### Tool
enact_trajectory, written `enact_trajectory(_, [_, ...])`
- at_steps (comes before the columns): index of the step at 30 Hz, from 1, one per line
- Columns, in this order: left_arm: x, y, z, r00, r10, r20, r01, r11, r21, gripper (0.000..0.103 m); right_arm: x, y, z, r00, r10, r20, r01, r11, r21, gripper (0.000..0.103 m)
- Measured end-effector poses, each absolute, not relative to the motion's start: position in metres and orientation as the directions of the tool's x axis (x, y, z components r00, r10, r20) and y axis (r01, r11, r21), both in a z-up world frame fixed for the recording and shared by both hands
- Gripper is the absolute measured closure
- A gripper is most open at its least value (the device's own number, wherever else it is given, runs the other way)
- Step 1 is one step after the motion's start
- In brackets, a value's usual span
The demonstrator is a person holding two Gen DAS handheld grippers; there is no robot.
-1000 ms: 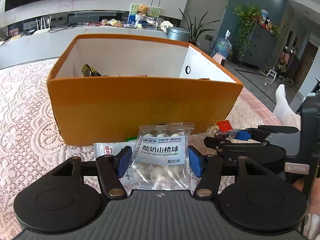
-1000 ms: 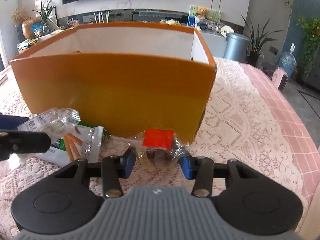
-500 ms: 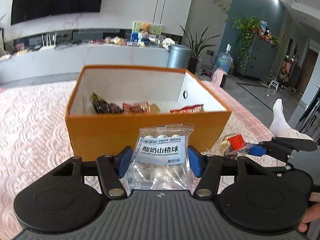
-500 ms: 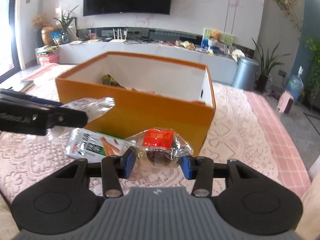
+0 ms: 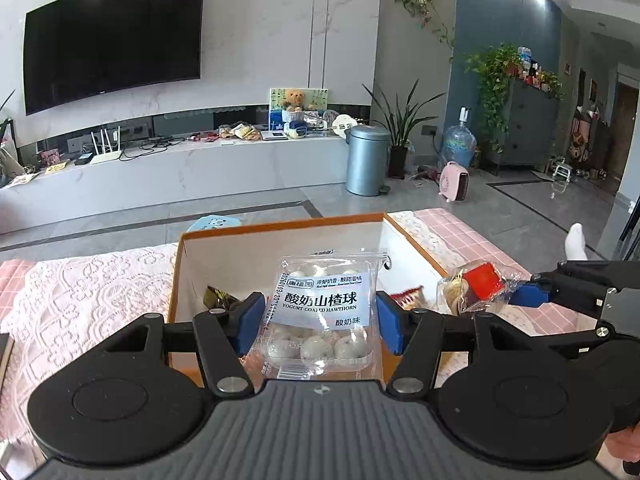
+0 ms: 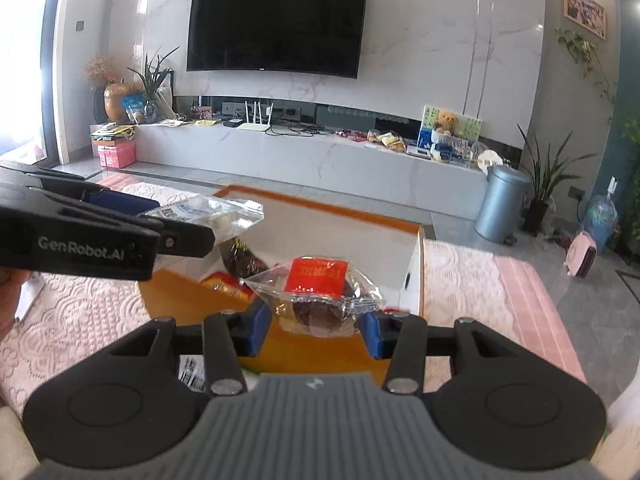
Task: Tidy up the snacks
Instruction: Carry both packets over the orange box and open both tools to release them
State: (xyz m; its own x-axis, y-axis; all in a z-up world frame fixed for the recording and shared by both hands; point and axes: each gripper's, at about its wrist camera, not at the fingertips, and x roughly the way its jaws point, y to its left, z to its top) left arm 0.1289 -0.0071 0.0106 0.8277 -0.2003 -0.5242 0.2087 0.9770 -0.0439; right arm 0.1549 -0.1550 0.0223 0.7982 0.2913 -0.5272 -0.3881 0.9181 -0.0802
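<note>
While each gripper clamps a snack packet, left gripper [image 5: 320, 322] on hawthorn balls [image 5: 322, 320], right gripper [image 6: 316, 328] on cake [image 6: 318, 300], orange box [image 5: 280, 227] below holds several wrapped snacks [image 6: 224, 284].

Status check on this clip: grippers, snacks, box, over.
Left gripper shut on clear yogurt-hawthorn ball packet. Right gripper shut on clear red-labelled pastry wrapper. Both above open orange cardboard box; nothing in the way.

A home living room: wall-mounted television [image 6: 276, 24], marble media console [image 6: 312, 152], houseplants [image 5: 404, 120].
</note>
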Motion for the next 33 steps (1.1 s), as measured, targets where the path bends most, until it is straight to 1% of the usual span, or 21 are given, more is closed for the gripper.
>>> enact_trajectory(6, [0.155,-0.009,0.008,0.821,-0.168,-0.546,0.196,0.980,-0.006,0.035,0.190,-0.144,0.026,0.795,0.272,-0.543,-0.392,0.913,-0.115,0.058])
enact_trajectory(12, [0.180,-0.003,-0.010,0.795,-0.136,-0.591,0.164,0.986,-0.006,0.035,0.227,-0.133,0.016,0.782,0.249,-0.572,-0.394,0.908,-0.144,0.058])
enact_trajectory(17, [0.199,0.002,-0.029,0.759,-0.122,-0.639,0.166,0.986,0.008,0.036,0.258,-0.121,-0.004,0.736,0.248,-0.630,-0.411,0.903,-0.126,0.058])
enact_trajectory(24, [0.228,0.002,-0.053,0.659,-0.096,-0.746,0.151,0.988,0.007,0.035,0.292,-0.106,-0.033,0.675,0.206,-0.709,-0.424,0.894,-0.143,0.058])
enact_trajectory(30, [0.242,0.001,-0.067,0.603,-0.046,-0.796,0.147,0.988,0.055,0.035,0.314,-0.098,-0.048,0.627,0.178,-0.759,-0.426,0.894,-0.143,0.058])
enact_trajectory(33, [0.245,0.003,-0.071,0.583,-0.033,-0.812,0.128,0.990,0.051,0.035,0.325,-0.095,-0.053,0.596,0.165,-0.786,-0.420,0.898,-0.130,0.058])
